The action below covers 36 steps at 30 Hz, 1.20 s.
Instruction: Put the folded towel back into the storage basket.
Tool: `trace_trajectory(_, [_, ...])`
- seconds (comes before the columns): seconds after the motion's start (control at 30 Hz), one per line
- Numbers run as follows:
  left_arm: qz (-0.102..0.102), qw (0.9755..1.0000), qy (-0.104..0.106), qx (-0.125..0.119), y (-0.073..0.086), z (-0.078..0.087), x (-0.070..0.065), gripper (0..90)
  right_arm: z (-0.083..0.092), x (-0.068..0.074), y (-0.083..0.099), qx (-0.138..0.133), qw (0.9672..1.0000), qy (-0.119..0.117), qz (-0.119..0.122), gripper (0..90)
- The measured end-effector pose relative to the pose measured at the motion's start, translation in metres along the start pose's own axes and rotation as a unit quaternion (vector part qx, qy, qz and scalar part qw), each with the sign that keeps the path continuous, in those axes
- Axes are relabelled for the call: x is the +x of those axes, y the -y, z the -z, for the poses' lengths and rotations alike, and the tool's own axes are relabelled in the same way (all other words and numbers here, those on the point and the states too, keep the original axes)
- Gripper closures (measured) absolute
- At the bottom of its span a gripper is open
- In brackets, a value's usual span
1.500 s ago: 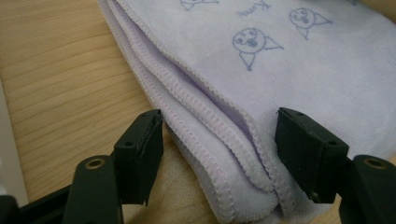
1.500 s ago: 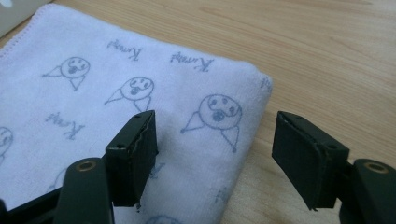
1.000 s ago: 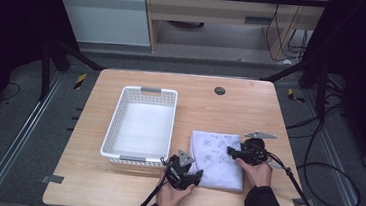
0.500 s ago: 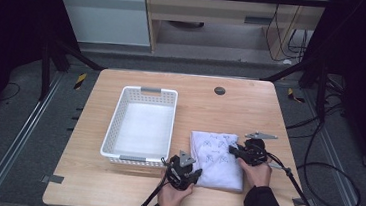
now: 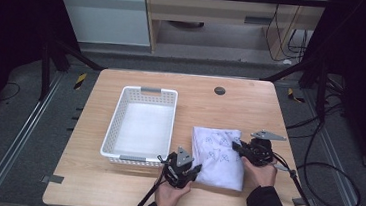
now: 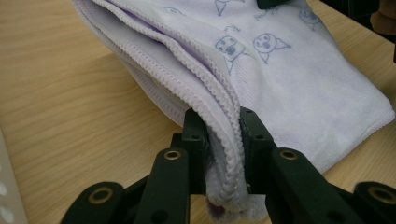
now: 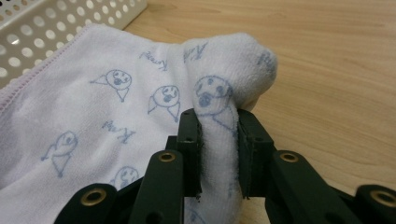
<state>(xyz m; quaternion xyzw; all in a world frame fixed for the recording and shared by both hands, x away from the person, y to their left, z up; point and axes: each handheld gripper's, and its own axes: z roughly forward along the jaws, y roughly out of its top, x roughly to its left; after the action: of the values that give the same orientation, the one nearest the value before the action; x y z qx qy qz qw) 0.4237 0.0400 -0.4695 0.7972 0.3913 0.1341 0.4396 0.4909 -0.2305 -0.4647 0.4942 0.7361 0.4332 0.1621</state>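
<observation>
A white folded towel (image 5: 219, 156) with small blue cartoon faces printed on it lies on the wooden desk (image 5: 250, 109), just to the right of a white plastic basket (image 5: 141, 124) with a perforated wall. The left hand-held gripper (image 5: 196, 170) is at the near left corner of the towel, and its jaws have just been closing; in the left gripper view they pinch the stacked, stitched edges of the towel (image 6: 280, 70) between the two black pads, with several layers folded together in the gap. The right hand-held gripper (image 5: 236, 147) is at the right edge of the towel, about the middle of that side, and its jaws also have just been closing; in the right gripper view they pinch a raised fold of the towel (image 7: 93, 116), which bulges up above the pads into a rounded bump. Beside this fold the cloth is a little lifted from the desk, while the rest of the towel lies flat. The basket (image 7: 42, 28) shows in the upper left corner of the right gripper view, close to the towel edge. The person's hands hold both grippers from the near side of the desk, and a dark cable (image 5: 325, 170) trails from the right one over the right desk edge.
</observation>
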Motion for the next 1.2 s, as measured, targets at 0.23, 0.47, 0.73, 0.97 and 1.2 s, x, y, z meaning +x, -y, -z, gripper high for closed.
trace_trajectory(0.23, [-0.013, 0.9999, -0.005, -0.008, -0.011, 0.012, -0.001, 74.3, 0.012, 0.007, -0.010, -0.020, 0.9997, 0.004, 0.016, 73.7])
trace_trajectory(0.47, [-0.032, 0.9994, -0.010, -0.012, -0.021, 0.022, -0.002, 74.3, 0.020, 0.013, -0.019, -0.039, 0.9990, 0.005, 0.020, 73.6])
trace_trajectory(0.73, [-0.047, 0.9986, -0.018, -0.019, -0.034, 0.033, -0.003, 74.2, 0.028, 0.017, -0.027, -0.064, 0.9978, 0.004, 0.018, 73.6])
trace_trajectory(0.97, [-0.051, 0.9981, -0.021, -0.028, -0.043, 0.043, -0.002, 74.2, 0.035, 0.021, -0.035, -0.078, 0.9968, -0.001, 0.016, 73.6])
trace_trajectory(1.2, [-0.055, 0.9974, -0.025, -0.040, -0.053, 0.056, 0.002, 74.2, 0.041, 0.029, -0.050, -0.092, 0.9953, 0.002, 0.027, 73.5])
